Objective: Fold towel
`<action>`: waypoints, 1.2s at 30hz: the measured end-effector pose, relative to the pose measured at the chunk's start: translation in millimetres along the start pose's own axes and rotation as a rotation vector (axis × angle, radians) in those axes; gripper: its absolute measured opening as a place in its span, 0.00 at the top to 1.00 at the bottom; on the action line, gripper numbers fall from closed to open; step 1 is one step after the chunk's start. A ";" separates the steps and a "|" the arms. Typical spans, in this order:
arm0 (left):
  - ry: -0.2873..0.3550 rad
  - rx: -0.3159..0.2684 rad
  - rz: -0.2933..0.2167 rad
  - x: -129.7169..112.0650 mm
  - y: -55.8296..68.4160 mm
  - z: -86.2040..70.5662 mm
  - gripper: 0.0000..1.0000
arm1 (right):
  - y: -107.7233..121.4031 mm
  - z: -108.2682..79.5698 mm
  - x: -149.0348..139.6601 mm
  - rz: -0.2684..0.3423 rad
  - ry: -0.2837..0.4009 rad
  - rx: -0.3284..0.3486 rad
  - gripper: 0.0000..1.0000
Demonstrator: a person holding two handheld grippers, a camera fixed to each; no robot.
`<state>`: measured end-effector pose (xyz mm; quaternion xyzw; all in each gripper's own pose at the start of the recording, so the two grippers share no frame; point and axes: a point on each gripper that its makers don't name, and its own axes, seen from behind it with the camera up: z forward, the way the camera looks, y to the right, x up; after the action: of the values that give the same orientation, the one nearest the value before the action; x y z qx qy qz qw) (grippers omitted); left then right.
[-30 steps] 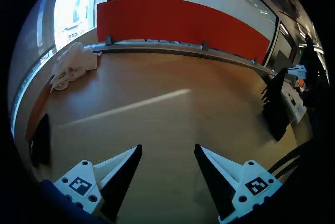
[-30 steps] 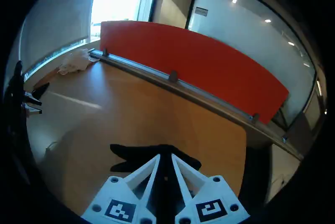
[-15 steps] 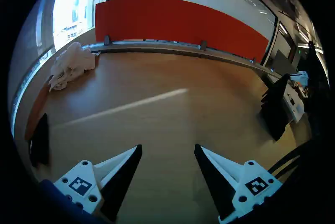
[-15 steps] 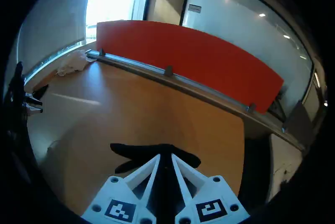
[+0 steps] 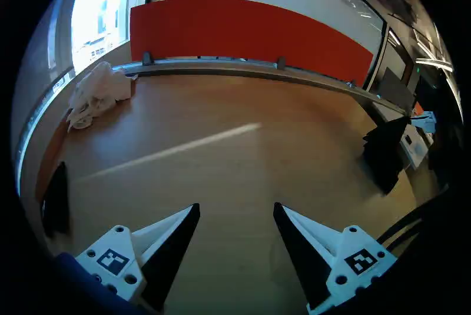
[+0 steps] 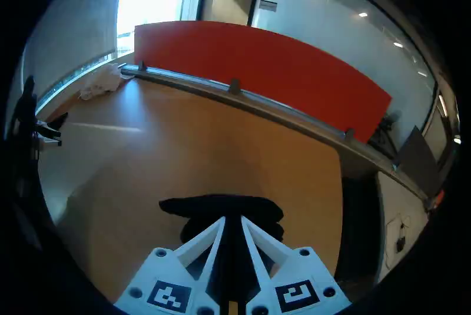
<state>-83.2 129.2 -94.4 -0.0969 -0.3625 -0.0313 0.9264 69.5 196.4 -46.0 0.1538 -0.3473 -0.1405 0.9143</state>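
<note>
A black towel (image 6: 221, 209) lies bunched on the wooden table (image 6: 176, 150) at the tips of my right gripper (image 6: 233, 219), which is shut on it. In the left gripper view the same black towel (image 5: 385, 156) hangs in a peak at the table's far right edge. My left gripper (image 5: 236, 206) stands open over bare wood (image 5: 235, 138), with nothing between its fingers. A crumpled white towel (image 5: 97, 91) sits at the far left corner; the right gripper view shows this white towel (image 6: 101, 78) far off.
A red partition (image 5: 247, 26) on a metal rail (image 5: 235, 66) closes off the table's back edge. A dark object (image 5: 56, 197) sits at the table's left edge. Windows lie to the left, and glass walls stand behind the partition.
The black towel has sunk lower and bunched up under the right gripper. The right gripper view has swung slightly right. The left gripper has hardly moved and stays open.
</note>
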 end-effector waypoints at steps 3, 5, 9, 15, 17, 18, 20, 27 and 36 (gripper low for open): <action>-0.002 -0.005 0.005 -1.3 0.8 0.4 0.07 | -1.8 -3.2 -6.0 0.003 -0.005 -0.006 0.97; -0.002 -0.010 0.007 -1.7 1.8 0.6 0.07 | -3.3 -5.0 -9.9 0.002 -0.010 -0.010 0.97; -0.001 -0.018 0.012 -1.8 3.6 0.3 0.07 | -5.9 -7.1 -16.4 0.001 -0.018 -0.017 0.97; 0.002 -0.024 0.016 -2.4 3.1 -1.4 0.07 | -12.9 -9.8 -17.7 0.011 -0.014 -0.016 0.97; 0.002 -0.024 0.017 -2.8 2.4 -2.3 0.07 | -14.2 -10.5 -19.0 0.008 -0.016 -0.018 0.97; 0.002 -0.024 0.017 -3.0 2.1 -2.8 0.07 | -14.8 -10.8 -19.7 0.007 -0.017 -0.019 0.97; 0.003 -0.025 0.016 -3.3 1.7 -3.9 0.07 | -14.5 -11.2 -22.9 0.002 -0.023 -0.024 0.97; 0.005 -0.026 0.016 -5.5 -0.6 -8.7 0.07 | -6.1 -12.4 -43.8 0.012 -0.057 -0.048 0.97; 0.000 -0.018 0.023 -10.5 -4.9 -14.6 0.07 | 16.9 -11.6 -91.9 0.063 -0.128 -0.099 0.97</action>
<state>-81.8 121.4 -111.2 -0.1093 -0.3610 -0.0242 0.9258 13.7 247.4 -102.3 0.0879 -0.4022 -0.1381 0.9008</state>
